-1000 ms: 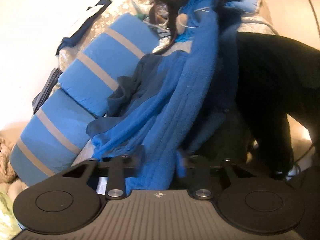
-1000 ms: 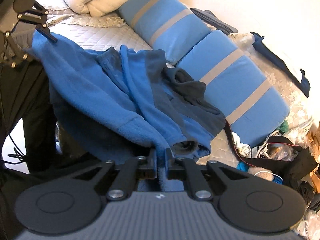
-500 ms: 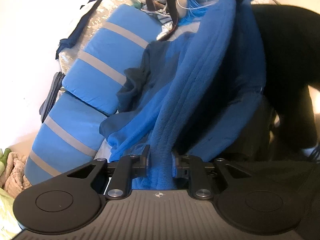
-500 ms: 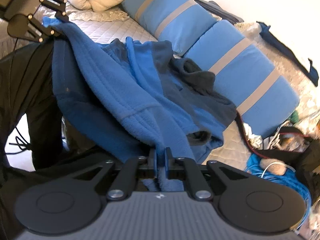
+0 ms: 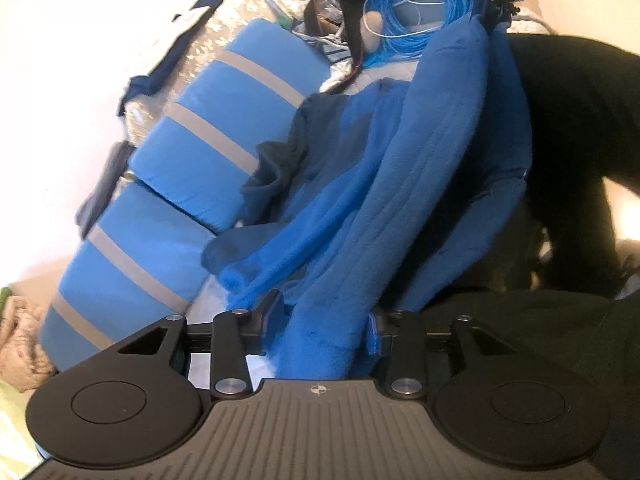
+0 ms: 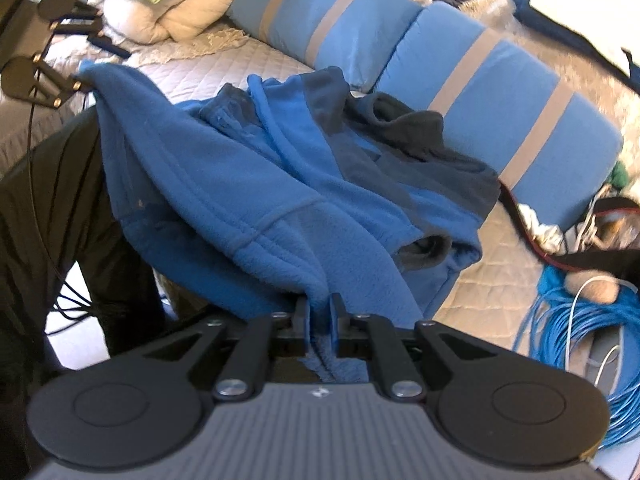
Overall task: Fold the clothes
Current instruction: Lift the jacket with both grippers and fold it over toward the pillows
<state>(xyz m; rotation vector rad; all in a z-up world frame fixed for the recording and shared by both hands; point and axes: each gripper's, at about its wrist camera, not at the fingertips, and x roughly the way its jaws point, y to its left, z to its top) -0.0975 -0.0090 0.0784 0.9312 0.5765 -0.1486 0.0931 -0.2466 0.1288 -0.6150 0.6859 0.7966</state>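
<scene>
You had both grippers, left [image 5: 327,318] and right [image 6: 319,312], clenched on the fleece jacket [image 6: 248,184] hem, spreading it above the bed [image 6: 224,68] to flatten.

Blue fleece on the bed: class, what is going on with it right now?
A person holding two handheld grippers has the blue fleece jacket lifted by an edge above the quilted bed. The right gripper is shut on one bunched part of it, and the left gripper has a thicker bunch of fleece between its fingers. The rest drapes towards the blue striped pillows. No fold is made yet; the jacket hangs crumpled.
</scene>
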